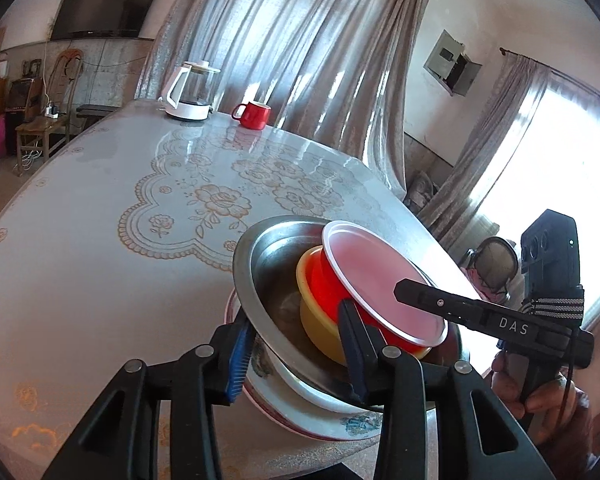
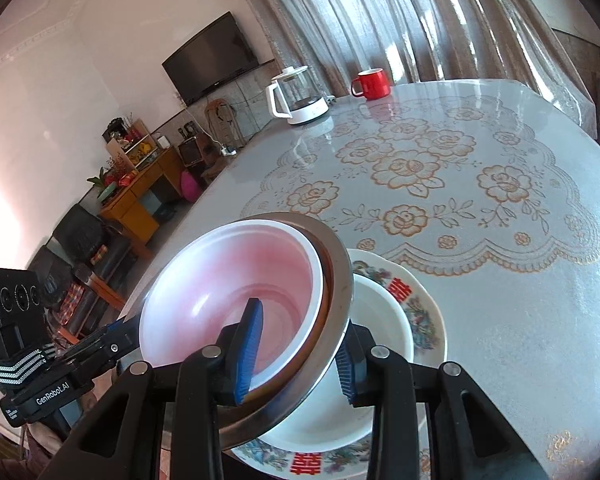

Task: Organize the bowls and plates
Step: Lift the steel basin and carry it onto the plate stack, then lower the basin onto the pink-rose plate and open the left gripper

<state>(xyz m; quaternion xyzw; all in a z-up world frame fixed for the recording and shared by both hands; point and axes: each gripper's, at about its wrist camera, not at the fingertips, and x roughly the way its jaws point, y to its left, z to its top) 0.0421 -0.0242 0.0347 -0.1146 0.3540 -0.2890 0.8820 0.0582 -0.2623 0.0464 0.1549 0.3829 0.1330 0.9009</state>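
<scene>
A steel bowl (image 1: 272, 264) is tilted, with a yellow bowl (image 1: 316, 332) and a red bowl with a white inside (image 1: 376, 276) nested in it. It rests on a white bowl (image 2: 380, 312) that sits on a flowered plate (image 2: 420, 312) at the table's near edge. My left gripper (image 1: 296, 344) is shut on the steel bowl's rim, one finger inside and one outside. My right gripper (image 2: 300, 352) is shut on the opposite rim (image 2: 340, 280), its left finger inside the red bowl (image 2: 236, 280). Each gripper shows in the other's view.
A glass kettle with a white base (image 1: 190, 92) and a red mug (image 1: 254, 114) stand at the table's far edge. The table has a flowered plastic cover (image 2: 460, 184). Curtains hang behind; a chair (image 1: 40, 128) stands at the far left.
</scene>
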